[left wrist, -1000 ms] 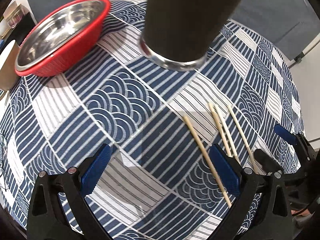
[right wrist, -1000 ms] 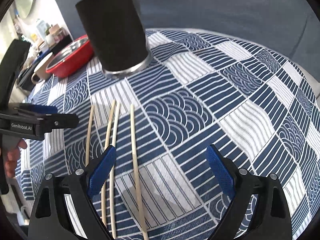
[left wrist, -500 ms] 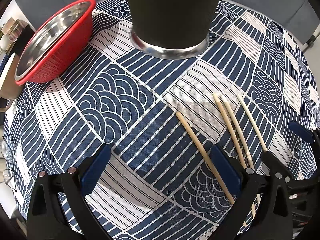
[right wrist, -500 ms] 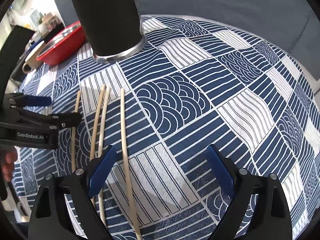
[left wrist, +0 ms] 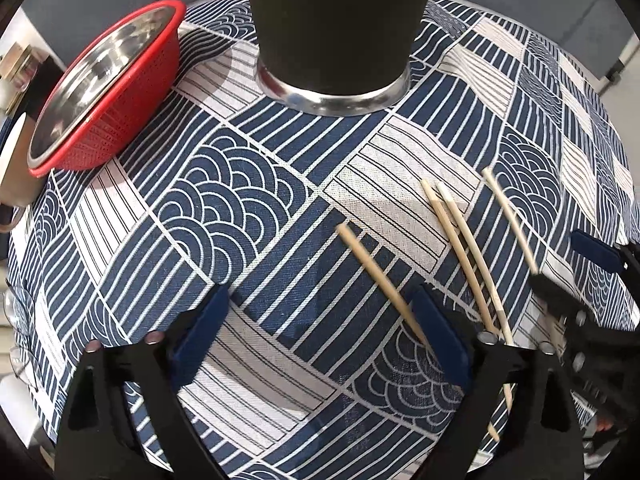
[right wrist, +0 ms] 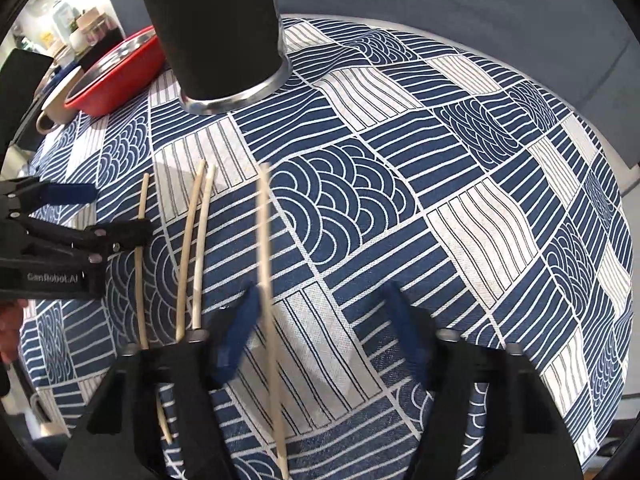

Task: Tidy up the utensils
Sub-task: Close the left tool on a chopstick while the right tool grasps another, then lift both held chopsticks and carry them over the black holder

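Near the tabletop's (right wrist: 460,128) front edge, my right tongs (right wrist: 324,332) have just been closing around one chopstick (right wrist: 266,248), not yet clenched; left tongs (left wrist: 320,332) stay released.

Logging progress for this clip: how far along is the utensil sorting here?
Early to middle. Four chopsticks lie on the tablecloth, none in the black holder as far as visible. The right gripper has been closing around one chopstick; the left gripper, narrowing slightly, is empty. All four remain to load.
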The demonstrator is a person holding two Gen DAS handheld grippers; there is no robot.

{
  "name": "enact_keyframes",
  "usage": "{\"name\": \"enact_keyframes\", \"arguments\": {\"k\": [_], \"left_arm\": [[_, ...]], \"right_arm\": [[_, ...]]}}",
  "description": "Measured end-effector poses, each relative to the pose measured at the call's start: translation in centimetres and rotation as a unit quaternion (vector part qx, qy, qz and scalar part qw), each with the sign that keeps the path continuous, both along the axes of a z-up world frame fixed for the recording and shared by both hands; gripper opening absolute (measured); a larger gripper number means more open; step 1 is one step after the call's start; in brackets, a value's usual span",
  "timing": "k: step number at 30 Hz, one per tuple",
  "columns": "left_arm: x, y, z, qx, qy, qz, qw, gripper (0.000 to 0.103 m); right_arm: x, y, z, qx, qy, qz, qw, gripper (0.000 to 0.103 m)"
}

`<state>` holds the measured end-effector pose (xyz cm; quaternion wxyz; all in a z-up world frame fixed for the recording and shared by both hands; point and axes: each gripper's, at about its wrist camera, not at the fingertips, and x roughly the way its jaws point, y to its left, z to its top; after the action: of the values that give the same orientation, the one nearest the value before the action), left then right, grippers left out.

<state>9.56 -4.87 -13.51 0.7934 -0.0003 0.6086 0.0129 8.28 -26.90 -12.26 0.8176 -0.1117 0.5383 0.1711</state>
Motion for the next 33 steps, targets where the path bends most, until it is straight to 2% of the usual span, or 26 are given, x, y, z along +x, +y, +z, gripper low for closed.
{"name": "enact_keyframes", "arguments": {"k": [1, 2, 4, 6, 7, 9, 12, 22, 27, 29, 33], "left_arm": [[-0.2, 0.3, 0.2, -0.001, -0.002, 0.0, 1.0, 0.082], [-0.3, 0.6, 0.4, -0.001, -0.005, 0.001, 1.0, 0.075], [-0.6, 1.0, 0.7, -0.002, -0.009, 0.001, 1.0, 0.062], [-0.8, 1.6, 0.9, -0.005, -0.011, 0.004, 0.9999, 0.045], [-0.9, 2.2, 1.1, -0.007, -0.013, 0.008, 0.9999, 0.04], [-1.1, 3.0, 1.1, -0.011, -0.013, 0.014, 0.9997, 0.024], [-1.3, 4.6, 1.2, -0.028, -0.006, 0.027, 0.9992, 0.007], [-3.4, 6.9, 1.5, -0.058, 0.018, 0.041, 0.9973, 0.005], [-4.7, 7.9, 1.8, -0.041, 0.027, 0.035, 0.9982, 0.005], [-4.9, 8.6, 2.0, -0.048, 0.034, 0.041, 0.9974, 0.005], [-5.1, 9.8, 3.4, -0.053, 0.02, 0.05, 0.9971, 0.005]], "right_arm": [[-0.1, 0.0, 0.1, 0.0, 0.001, 0.003, 1.0, 0.041], [-0.2, 0.0, 0.1, -0.001, 0.002, 0.005, 1.0, 0.037], [-0.3, -0.2, 0.2, -0.001, 0.004, 0.007, 1.0, 0.021], [-0.3, -0.3, 0.2, -0.002, 0.006, 0.007, 1.0, 0.012], [-0.3, -0.2, 0.2, -0.005, 0.006, 0.009, 1.0, 0.008], [-0.3, 0.0, 0.2, -0.012, 0.007, 0.014, 1.0, 0.007], [0.0, -0.4, 0.3, -0.004, 0.02, 0.005, 1.0, 0.006], [0.7, -3.4, 0.2, 0.03, 0.054, -0.038, 0.997, 0.004], [0.9, -5.1, 0.1, 0.038, 0.06, -0.063, 0.996, 0.004], [1.0, -5.8, 0.1, 0.04, 0.06, -0.071, 0.995, 0.004], [1.4, -6.6, 0.6, 0.041, 0.054, -0.079, 0.995, 0.004]]}}
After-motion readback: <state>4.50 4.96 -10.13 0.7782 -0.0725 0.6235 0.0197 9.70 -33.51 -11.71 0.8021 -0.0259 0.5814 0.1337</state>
